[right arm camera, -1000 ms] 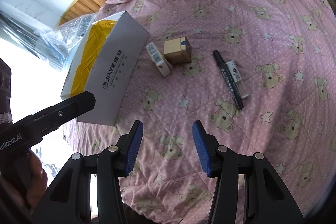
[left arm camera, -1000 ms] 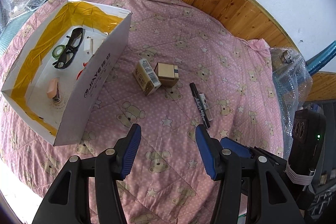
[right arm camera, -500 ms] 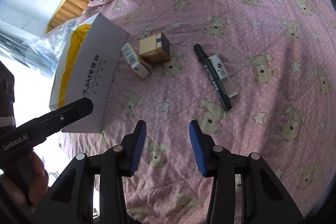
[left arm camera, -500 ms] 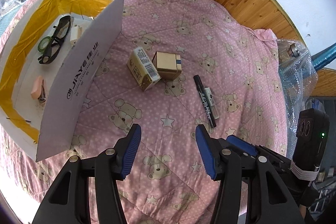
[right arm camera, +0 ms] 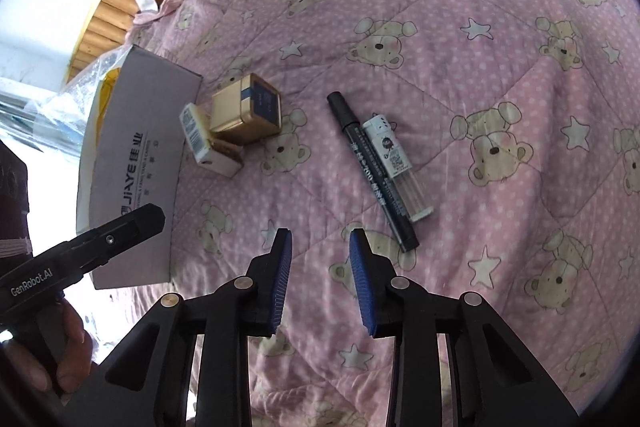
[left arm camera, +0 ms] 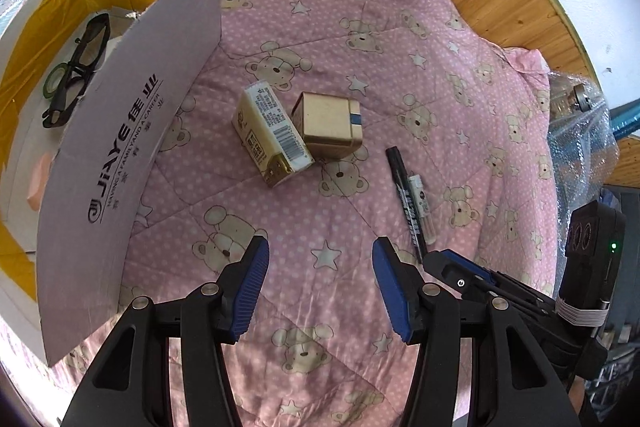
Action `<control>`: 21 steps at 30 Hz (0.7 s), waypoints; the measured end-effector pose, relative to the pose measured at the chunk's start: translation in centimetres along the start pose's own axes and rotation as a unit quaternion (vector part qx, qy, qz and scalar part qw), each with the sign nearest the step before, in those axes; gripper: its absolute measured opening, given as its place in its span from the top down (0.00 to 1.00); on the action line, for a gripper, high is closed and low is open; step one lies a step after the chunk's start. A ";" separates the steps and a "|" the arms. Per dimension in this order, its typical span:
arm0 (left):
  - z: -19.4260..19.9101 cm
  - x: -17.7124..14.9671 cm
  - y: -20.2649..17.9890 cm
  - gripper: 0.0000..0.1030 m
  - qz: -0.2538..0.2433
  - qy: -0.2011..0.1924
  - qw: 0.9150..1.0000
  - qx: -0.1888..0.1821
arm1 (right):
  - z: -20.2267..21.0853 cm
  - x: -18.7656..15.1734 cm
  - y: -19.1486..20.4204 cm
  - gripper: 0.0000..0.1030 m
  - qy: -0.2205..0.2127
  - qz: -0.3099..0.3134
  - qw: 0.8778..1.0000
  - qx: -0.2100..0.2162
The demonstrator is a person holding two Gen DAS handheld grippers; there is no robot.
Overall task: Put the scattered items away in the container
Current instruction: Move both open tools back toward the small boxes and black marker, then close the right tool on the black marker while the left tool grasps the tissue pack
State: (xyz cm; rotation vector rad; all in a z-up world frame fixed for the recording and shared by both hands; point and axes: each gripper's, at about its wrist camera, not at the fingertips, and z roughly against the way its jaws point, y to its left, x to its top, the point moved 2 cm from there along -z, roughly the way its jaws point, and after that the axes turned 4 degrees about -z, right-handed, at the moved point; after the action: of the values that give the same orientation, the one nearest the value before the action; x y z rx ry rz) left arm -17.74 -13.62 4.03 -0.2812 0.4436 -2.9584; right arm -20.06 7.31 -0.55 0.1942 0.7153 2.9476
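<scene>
Pink quilted bedding (left arm camera: pixel 360 39) with a bear print carries four loose items, all still outside the grey cardboard container (left arm camera: pixel 132 131) standing at the left. A cream barcoded carton (left arm camera: pixel 272 135) touches a gold cube-shaped box (left arm camera: pixel 330 125); to their right a black marker pen (right arm camera: pixel 370 171) lies against a clear plastic lead case (right arm camera: pixel 398 169). The left hand-held gripper (left arm camera: pixel 320 287) hovers with fingers spread wide, empty; the right hand-held gripper (right arm camera: pixel 320 279) hangs near the pen's near end, jaws apart, also empty. Likely trouble: pinching the marker could drag the case along or roll both on the soft quilt. Closing on the cube may shove the touching carton. The container's tall near wall could also catch an item carried too low.
</scene>
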 end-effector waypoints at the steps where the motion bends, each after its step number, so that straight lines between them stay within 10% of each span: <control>1: -0.2 0.2 0.1 0.46 0.002 0.002 1.000 -0.001 | -0.3 0.2 -0.1 0.68 0.002 0.000 1.000 -0.002; 21: -5.4 5.1 1.6 0.46 0.031 0.035 0.999 0.002 | -4.9 3.8 -2.0 0.70 0.043 0.022 0.998 -0.027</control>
State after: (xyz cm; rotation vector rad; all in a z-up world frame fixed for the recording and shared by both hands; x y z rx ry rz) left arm -23.59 -14.44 -0.71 -0.1596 0.4479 -2.9153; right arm -24.44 7.41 -5.44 0.0794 0.6495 3.0297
